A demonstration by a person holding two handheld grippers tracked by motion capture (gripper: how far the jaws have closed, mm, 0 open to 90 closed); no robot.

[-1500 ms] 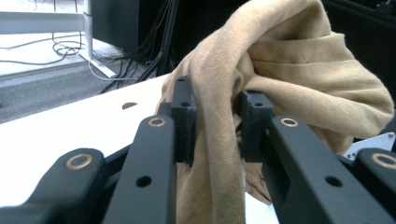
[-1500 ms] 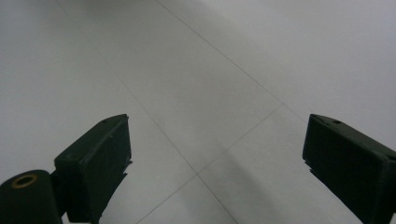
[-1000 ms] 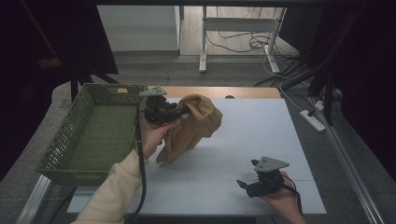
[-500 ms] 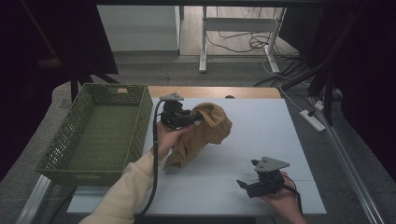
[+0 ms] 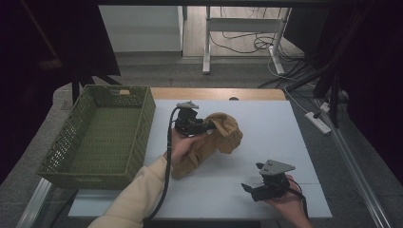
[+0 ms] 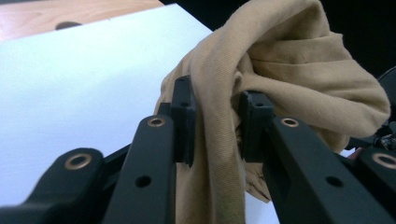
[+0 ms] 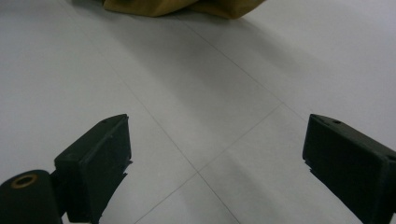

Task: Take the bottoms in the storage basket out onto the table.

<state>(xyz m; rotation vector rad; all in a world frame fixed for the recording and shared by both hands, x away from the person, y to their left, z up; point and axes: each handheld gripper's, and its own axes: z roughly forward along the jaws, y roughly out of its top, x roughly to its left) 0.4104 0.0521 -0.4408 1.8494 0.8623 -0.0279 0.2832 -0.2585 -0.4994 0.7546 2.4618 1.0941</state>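
The tan cloth sits just right of the centre of the high view, bunched and partly lifted off the white table. Its upper fold is raised while its lower end trails down toward the middle of the frame and touches the surface. In the left gripper view the cloth fills the upper right, and a thick fold runs down between the two black jaws, which are clamped on it from both sides. The left gripper likely holds a gathered ridge rather than a single edge so that the fabric comes up in one bundle and does not slip out.

The right gripper rests low at the lower right of the high view, well apart from the cloth. In the right gripper view its jaws stand wide apart over bare table, with the cloth's edge along the top of the frame. It looks parked, ready to help.

The green basket stands at the left of the high view, its near wall just beside the lifted cloth. The table to the right of the cloth and below it is open, so there is free room to swing. The basket rim is the one edge to get over.
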